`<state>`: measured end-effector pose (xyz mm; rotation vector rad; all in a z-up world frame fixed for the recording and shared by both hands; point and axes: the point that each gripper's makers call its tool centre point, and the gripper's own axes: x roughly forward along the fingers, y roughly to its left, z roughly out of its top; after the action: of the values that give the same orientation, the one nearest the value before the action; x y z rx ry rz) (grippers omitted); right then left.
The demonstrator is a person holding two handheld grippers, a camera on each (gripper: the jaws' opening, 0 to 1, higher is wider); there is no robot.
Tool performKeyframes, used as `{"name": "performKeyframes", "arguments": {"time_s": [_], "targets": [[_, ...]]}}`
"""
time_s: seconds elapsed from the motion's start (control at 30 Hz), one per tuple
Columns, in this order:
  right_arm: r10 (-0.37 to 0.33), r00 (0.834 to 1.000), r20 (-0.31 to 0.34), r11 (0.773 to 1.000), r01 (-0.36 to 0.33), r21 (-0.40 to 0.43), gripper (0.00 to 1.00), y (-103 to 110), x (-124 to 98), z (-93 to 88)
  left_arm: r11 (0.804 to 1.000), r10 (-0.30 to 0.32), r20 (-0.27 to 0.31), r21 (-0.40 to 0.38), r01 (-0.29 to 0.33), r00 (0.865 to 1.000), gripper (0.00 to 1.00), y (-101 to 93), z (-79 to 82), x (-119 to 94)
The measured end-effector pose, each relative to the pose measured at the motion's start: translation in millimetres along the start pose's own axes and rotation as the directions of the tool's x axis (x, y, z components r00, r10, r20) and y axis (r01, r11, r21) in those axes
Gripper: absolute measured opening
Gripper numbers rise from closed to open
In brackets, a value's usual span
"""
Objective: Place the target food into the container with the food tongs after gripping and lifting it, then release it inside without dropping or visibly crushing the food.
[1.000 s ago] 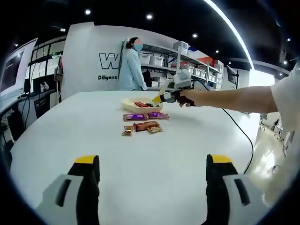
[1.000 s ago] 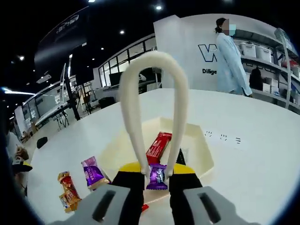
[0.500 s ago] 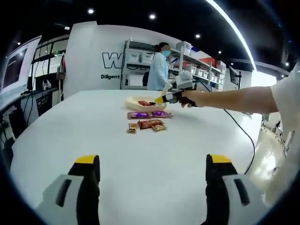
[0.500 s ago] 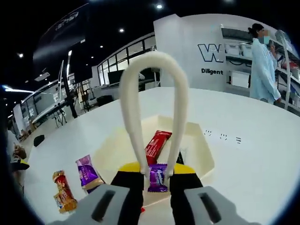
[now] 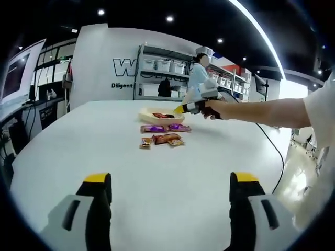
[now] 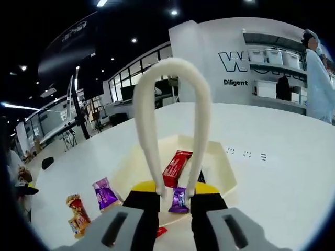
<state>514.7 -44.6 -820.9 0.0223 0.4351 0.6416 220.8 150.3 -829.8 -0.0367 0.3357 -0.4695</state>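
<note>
My right gripper (image 6: 177,194) stays closed on the tongs (image 6: 172,123), whose tips pinch the purple candy (image 6: 178,200), now turned narrower above the tray (image 6: 225,175) at 12 o'clock, so release comes next, while my left gripper (image 5: 170,185) waits open.

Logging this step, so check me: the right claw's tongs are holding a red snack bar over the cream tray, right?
Not quite. In the right gripper view the tongs pinch a purple wrapped snack over the cream tray; the red bar already lies in the tray.
</note>
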Motion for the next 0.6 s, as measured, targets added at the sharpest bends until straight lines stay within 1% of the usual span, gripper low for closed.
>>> {"name": "performKeyframes", "arguments": {"time_s": [0.03,0.1,0.13,0.17,0.2,0.23,0.3,0.37,0.4,0.47,0.5,0.6], "targets": [[0.009,1.000,0.003,1.000,-0.009,-0.004,0.14,3,-2,0.4,1.000,-0.002,0.002,0.000,0.002,1.000,0.92,-1.1,0.4,0],[0.072,0.997,0.019,0.997,-0.072,-0.005,0.14,16,-9,3.1,1.000,-0.006,0.003,-0.002,0.006,1.000,0.92,-2.3,0.6,0],[0.066,0.998,0.018,0.998,-0.066,-0.014,0.14,17,-11,2.8,1.000,-0.006,0.005,-0.001,0.006,1.000,0.92,-2.8,0.9,0],[0.085,0.996,0.020,0.996,-0.084,-0.029,0.14,21,-12,3.1,1.000,-0.008,0.005,0.001,0.008,1.000,0.92,-3.8,0.9,-1],[0.135,0.991,0.022,0.990,-0.134,-0.041,0.14,30,-15,3.0,1.000,-0.009,0.005,0.001,0.009,1.000,0.92,-4.3,0.6,-1],[0.121,0.992,0.021,0.992,-0.120,-0.044,0.14,29,-17,2.3,1.000,-0.009,0.004,0.002,0.009,1.000,0.92,-4.9,0.4,-1],[0.133,0.991,0.014,0.989,-0.131,-0.066,0.14,33,-20,0.7,1.000,-0.013,0.005,0.002,0.013,1.000,0.92,-6.3,0.2,-1],[0.122,0.992,0.009,0.991,-0.122,-0.055,0.14,32,-22,-2.0,1.000,-0.014,0.006,0.003,0.014,1.000,0.92,-8.0,0.5,-2],[0.138,0.990,0.010,0.989,-0.137,-0.059,0.14,35,-24,-3.6,1.000,-0.015,0.008,0.004,0.015,1.000,0.92,-9.2,0.8,-2],[0.143,0.990,0.007,0.988,-0.142,-0.066,0.14,38,-27,-6.2,1.000,-0.019,0.009,0.006,0.019,1.000,0.92,-11.0,1.4,-3],[0.167,0.986,0.003,0.984,-0.166,-0.059,0.15,42,-27,-8.2,1.000,-0.021,0.011,0.007,0.020,1.000,0.92,-12.2,1.9,-3],[0.205,0.979,-0.005,0.976,-0.204,-0.078,0.15,51,-31,-13.3,1.000,-0.023,0.011,0.011,0.023,1.000,0.92,-14.1,1.8,-4]]}}
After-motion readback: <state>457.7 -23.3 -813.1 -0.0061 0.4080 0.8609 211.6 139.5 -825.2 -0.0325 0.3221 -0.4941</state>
